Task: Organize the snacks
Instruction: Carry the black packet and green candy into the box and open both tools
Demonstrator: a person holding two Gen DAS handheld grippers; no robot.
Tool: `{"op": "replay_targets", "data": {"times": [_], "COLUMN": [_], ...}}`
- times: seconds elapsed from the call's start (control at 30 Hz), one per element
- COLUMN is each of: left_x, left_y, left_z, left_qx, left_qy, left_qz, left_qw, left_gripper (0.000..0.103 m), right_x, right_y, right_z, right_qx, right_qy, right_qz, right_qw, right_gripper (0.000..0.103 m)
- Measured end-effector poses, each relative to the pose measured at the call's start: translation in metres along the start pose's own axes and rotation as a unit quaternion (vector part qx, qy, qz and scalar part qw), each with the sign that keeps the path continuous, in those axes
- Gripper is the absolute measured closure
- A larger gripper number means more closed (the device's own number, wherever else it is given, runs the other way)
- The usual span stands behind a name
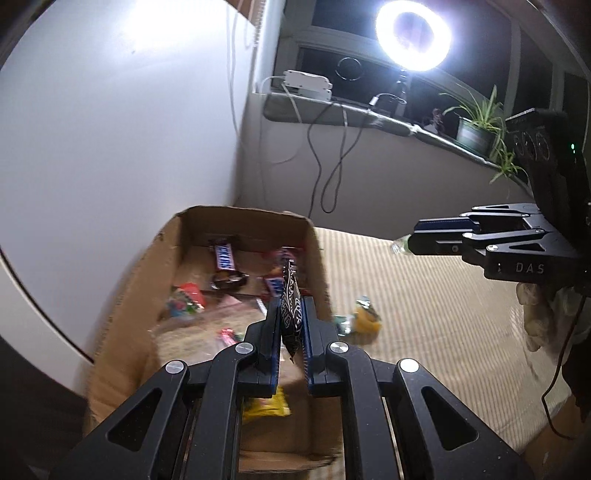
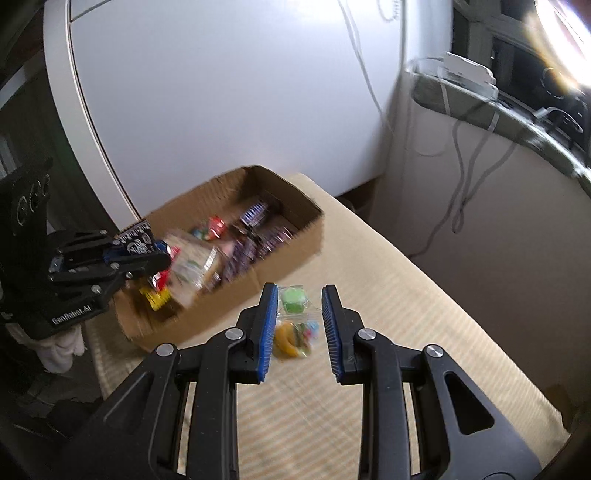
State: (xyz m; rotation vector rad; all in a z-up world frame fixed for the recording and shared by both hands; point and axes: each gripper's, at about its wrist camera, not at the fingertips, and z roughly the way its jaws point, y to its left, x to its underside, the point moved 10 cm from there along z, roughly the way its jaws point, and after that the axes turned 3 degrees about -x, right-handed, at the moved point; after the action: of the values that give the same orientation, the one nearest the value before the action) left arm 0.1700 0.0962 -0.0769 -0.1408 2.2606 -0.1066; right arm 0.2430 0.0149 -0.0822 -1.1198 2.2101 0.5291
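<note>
Corrugated brown cardboard forms the open box (image 2: 236, 236) at the left of the striped beige table (image 2: 388, 295), against a white panel (image 2: 221, 92). Inside the box lie mixed snacks: Snickers bars (image 1: 226, 258), a red-and-green candy packet (image 1: 186, 300) and a yellow packet (image 1: 266, 408) near the front wall; the right wrist view blurs them. The left hand-held gripper (image 1: 291, 325) hangs above the box's right side, its blue-padded fingers clamped on a black wrapper with white pattern (image 1: 290, 306), which stands upright between them; in the right wrist view the same left hand-held gripper (image 2: 147, 251) appears over the box's near left corner. Just right of the box, on the table, lie two clear packets: one with a green sweet (image 2: 293, 300) and, in front of it, one with orange and mixed-colour sweets (image 2: 295, 339). The right hand-held gripper (image 2: 299, 325) hovers over these two packets with its fingers apart, one on either side, touching neither as far as can be seen. At far right, a windowsill (image 1: 369, 116) carries a white adapter (image 1: 306, 83), cables, a ring lamp (image 1: 413, 35) and a potted plant (image 1: 476, 127).
</note>
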Motion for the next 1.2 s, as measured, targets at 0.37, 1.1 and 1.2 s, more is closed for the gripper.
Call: {"op": "replay_targets", "data": {"times": [0.37,1.1,1.2], "left_x": [-0.007,-0.008,-0.009], "left_y": [0.031,0.044,0.046], "left_z": [0.008,0.018,0.016], "left_qx": [-0.005,-0.016,-0.022], "left_qy": [0.002,0.008,0.003], "left_qz": [-0.017,-0.022,-0.027], "left_qw": [0.9998,0.9996,0.9994], "left_gripper": [0.094,0.08,0.059], "right_x": [-0.048,-0.071,-0.071], "right_y": [0.025,0.028,0.025], "right_z": [0.049,0.097,0.09], "right_qx": [-0.069,-0.079,-0.078], "right_qy": [0.005,0.019,0.012], "right_qz": [0.019,0.025,0.027], "right_qw": [0.997,0.996,0.997], "right_gripper": [0.077,0.044,0.04]}}
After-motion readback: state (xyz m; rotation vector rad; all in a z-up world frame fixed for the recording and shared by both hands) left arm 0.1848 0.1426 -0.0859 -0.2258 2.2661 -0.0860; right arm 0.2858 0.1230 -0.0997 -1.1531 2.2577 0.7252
